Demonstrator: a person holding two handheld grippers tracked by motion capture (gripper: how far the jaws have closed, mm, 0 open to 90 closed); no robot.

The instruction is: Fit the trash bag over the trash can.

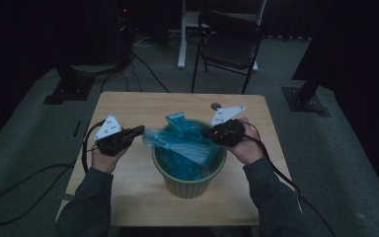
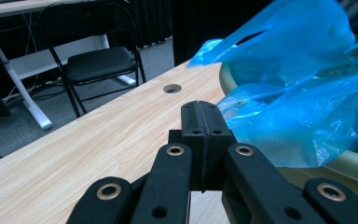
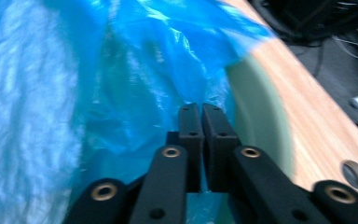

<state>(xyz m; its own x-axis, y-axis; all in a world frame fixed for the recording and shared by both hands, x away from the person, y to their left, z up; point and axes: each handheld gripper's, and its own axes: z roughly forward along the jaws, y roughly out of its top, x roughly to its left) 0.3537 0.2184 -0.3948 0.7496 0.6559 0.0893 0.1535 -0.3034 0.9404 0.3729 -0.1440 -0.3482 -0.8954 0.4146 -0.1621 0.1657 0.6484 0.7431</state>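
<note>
The wooden counter (image 1: 128, 192) carries a green ribbed bin (image 1: 190, 183) near its middle, and this bin serves as the landmark. A blue plastic bag liner (image 1: 185, 143) sits inside the bin, with loose folds rising above its rim and spilling toward its left side. A folding chair (image 1: 229, 42) stands on the floor well beyond the bin. The left gripper (image 1: 137, 130) hovers just left of the bin, its fingers (image 2: 200, 126) clenched together with nothing visibly between them and the liner just beside them. The right gripper (image 1: 208, 132) reaches over the bin's right rim, its fingers (image 3: 200, 128) pressed nearly together; whether they pinch a fold of liner cannot be told. The step in hand appears to be fitting the liner over the rim. Doing it well likely means catching only the bag's edge, pulling outward and down evenly, and steadying the bin so it does not tip.
</note>
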